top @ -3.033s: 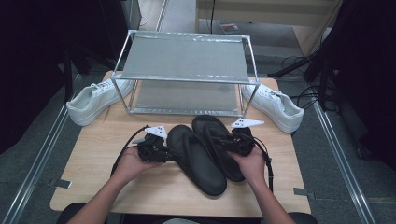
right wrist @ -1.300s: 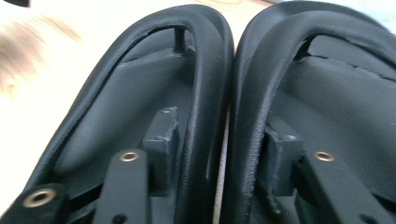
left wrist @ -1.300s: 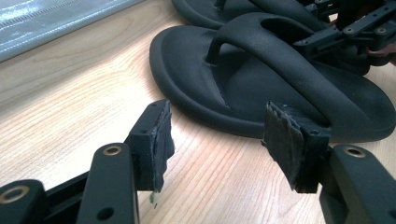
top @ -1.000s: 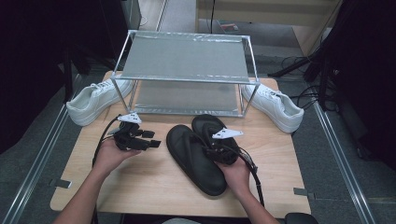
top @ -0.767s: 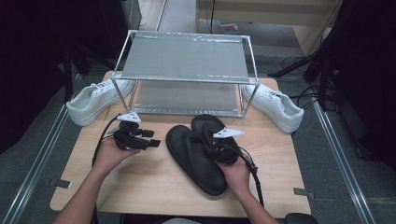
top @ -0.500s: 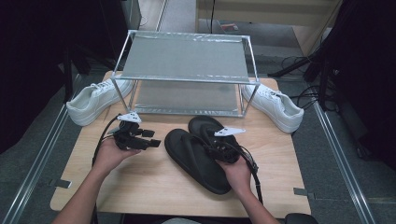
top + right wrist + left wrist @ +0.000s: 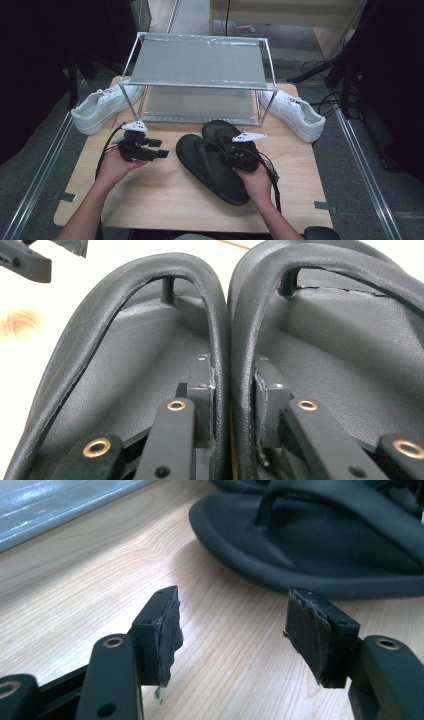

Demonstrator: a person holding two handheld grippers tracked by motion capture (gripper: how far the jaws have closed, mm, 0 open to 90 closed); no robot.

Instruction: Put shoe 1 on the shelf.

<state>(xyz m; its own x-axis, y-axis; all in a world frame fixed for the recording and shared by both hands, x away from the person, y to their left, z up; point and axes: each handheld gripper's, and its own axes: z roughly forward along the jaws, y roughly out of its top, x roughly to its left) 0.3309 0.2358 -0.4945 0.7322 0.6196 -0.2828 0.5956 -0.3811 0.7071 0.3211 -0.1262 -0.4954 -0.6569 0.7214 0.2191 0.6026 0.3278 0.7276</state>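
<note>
Black rubber flip-flops [image 7: 220, 159] pinched together by their straps in right gripper [image 7: 239, 156], slid slightly toward 12 o'clock, near metal two-tier rack [image 7: 200, 80]; left gripper [image 7: 150, 150] withdrawn, wide open, empty.

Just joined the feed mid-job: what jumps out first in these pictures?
The pair of black flip-flops at the table's middle stands out: the right gripper pinches the two neighbouring straps together, one jaw inside each sandal. The left gripper is open over bare wood beside them. Behind, a metal shoe rack has a white sneaker at each end.
</note>
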